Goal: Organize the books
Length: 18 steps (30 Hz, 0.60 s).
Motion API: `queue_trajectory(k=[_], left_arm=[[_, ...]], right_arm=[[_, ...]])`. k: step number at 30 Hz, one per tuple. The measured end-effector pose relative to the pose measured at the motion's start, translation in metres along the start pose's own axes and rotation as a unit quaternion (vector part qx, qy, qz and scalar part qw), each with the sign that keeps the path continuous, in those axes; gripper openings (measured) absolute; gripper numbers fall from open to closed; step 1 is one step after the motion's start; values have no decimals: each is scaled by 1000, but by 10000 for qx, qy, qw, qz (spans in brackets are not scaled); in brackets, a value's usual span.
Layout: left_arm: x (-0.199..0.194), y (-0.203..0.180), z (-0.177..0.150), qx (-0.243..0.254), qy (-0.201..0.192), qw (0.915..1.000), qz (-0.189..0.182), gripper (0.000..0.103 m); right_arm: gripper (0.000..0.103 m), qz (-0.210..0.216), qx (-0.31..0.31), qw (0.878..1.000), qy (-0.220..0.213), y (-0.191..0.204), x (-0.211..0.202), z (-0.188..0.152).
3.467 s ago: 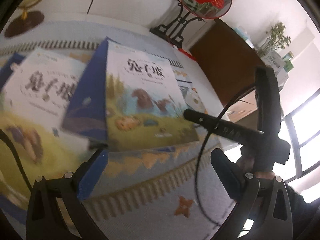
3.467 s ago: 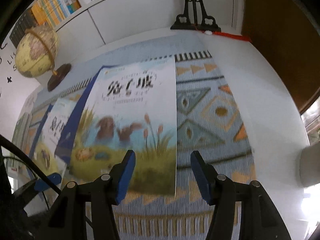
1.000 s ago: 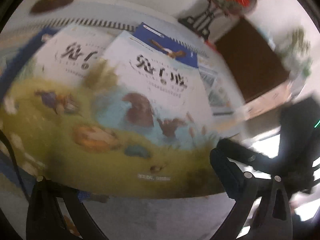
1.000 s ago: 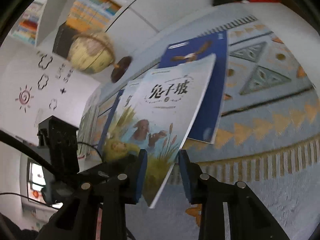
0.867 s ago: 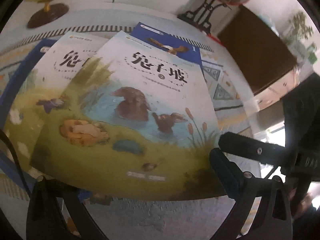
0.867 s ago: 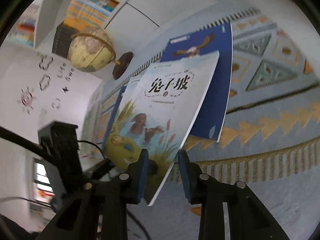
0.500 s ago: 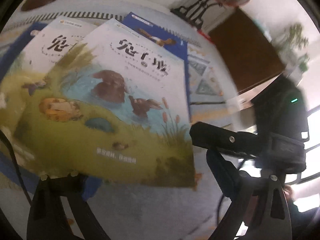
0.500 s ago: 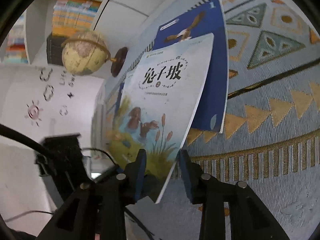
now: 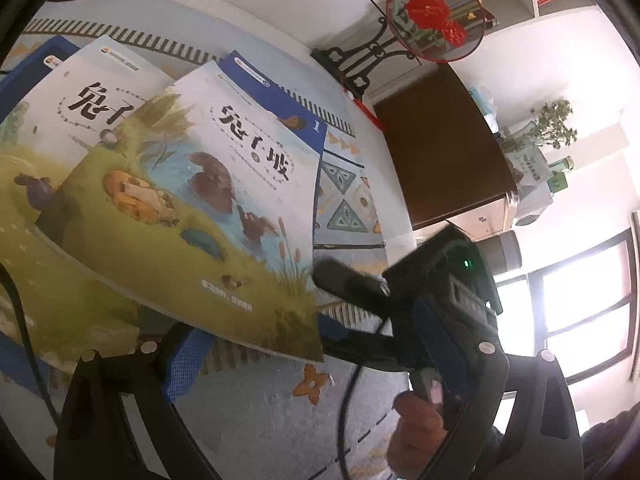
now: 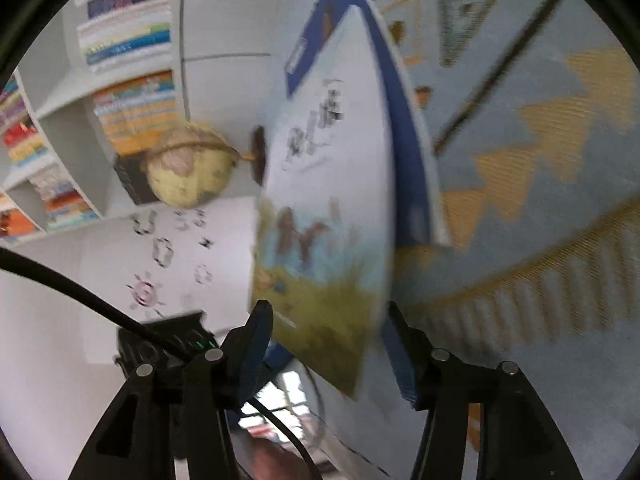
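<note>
Since second before, picture book lowered onto stack.

Left wrist view: picture book (image 9: 208,216) lay slanted over blue book (image 9: 280,96) and matching copy (image 9: 80,112) on patterned table (image 9: 260,408) — corners not squared. Left gripper (image 9: 312,356) fingers wide apart, nothing between pads. Right gripper (image 9: 352,284) at book's near corner.

Right wrist view: blurred; right gripper (image 10: 332,344) fingers just opened, book corner between them, unpressed — release likely. Stack partly built; squaring left.

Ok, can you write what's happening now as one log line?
task: organize books | right gripper: jaws just opening, picture book between them | picture book: overlapping blue book | rug: underneath
</note>
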<state>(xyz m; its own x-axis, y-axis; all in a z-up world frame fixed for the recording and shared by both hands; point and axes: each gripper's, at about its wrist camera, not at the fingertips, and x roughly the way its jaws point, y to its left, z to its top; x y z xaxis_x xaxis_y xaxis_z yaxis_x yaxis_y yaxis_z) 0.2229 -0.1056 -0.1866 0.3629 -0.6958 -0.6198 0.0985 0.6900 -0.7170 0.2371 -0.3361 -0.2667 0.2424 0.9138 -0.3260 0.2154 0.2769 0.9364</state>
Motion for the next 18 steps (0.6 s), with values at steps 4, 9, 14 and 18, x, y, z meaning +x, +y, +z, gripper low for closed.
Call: queue_trajectory(k=[4, 9, 14, 18], left_arm=[[-1, 6, 0, -20, 75, 9999, 80, 93], [-8, 17, -5, -26, 71, 9996, 255, 95], [-17, 46, -8, -622, 85, 9980, 97, 95], [-22, 52, -5, -955, -62, 9946, -402, 95]], right_arm=[[8, 342, -63, 9992, -171, 10, 7, 2], [6, -130, -700, 9971, -271, 36, -8, -7], [6, -233, -936, 9948, -338, 47, -44, -22], [7, -89, -982, 9946, -338, 56, -61, -31]])
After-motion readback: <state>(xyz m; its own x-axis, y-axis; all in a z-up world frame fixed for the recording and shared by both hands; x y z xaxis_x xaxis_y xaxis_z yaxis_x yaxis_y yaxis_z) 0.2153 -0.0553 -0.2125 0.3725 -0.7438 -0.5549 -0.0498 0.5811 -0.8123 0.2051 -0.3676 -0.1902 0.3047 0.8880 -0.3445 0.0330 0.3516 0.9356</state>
